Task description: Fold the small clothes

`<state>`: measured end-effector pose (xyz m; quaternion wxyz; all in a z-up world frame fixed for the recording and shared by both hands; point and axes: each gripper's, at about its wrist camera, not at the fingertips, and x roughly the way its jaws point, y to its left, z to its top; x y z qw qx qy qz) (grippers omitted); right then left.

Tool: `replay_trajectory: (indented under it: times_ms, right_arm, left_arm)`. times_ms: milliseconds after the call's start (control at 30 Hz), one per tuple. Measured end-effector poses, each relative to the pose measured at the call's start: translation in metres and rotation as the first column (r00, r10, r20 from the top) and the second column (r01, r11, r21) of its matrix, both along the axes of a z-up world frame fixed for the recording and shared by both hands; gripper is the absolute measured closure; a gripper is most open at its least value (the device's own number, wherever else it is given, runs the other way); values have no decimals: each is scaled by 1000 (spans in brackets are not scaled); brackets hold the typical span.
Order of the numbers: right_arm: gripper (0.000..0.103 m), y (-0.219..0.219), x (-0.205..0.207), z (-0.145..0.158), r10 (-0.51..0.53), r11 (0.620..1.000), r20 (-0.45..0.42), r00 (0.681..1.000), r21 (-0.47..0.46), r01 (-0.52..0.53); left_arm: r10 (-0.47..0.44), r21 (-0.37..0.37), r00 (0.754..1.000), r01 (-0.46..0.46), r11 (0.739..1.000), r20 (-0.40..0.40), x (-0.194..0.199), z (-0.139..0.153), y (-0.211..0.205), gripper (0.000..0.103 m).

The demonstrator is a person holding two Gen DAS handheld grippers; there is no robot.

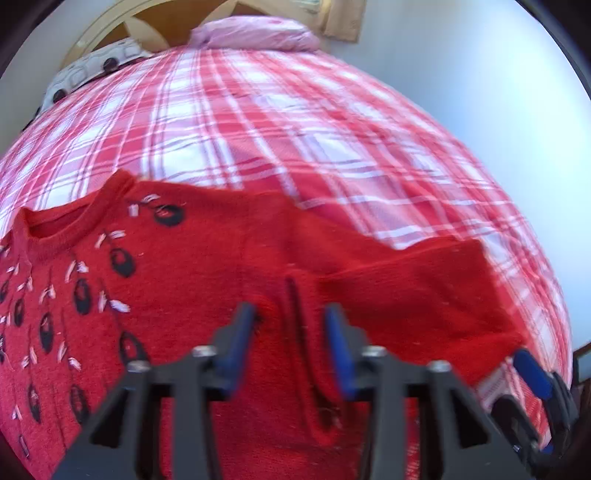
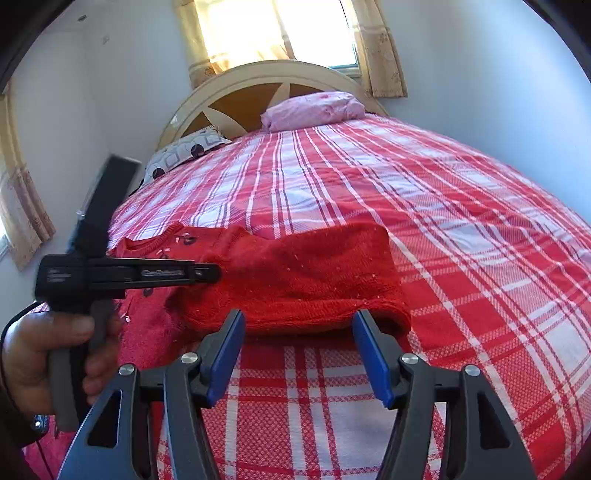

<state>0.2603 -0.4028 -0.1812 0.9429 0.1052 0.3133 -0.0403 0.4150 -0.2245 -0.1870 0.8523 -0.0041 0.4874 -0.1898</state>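
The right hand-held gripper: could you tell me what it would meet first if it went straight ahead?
Most likely the folded sleeve edge of the red sweater, lying just beyond the open right hand-held gripper on the plaid bedspread; exact depth is unclear.

daylight is pouring through the curtained window [image 2: 280, 33], blowing it out to white glare and brightening the red-and-white plaid bedspread [image 2: 424, 192]. motion blur is smearing the left wrist view; fisheye bending and dark vignetting are warping both frames' edges.
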Motion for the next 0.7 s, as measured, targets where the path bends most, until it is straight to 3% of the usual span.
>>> replay_trajectory:
  times_ms: [233,433,533,700]
  right_arm:
    - [40,2,-1,-2,-18,1000,-4,1000,-23,18]
    - [39,7,-1,-2,-24,998,0,1000,-65,24]
    - [39,9,0,-3,-37,996,-8,999,-87,36]
    - [39,6,0,-2,-23,998,-7,1000,-66,23]
  left_arm:
    - [21,-108,999,-17,994,34,-10,36,36,92]
    - [33,-140,996,-21,990,86,-18,61,70,92]
    - [-11,-98,995,21,995,101,-21,57,60,92]
    - [-13,-68,999,16,998,53,-8,28,50,91]
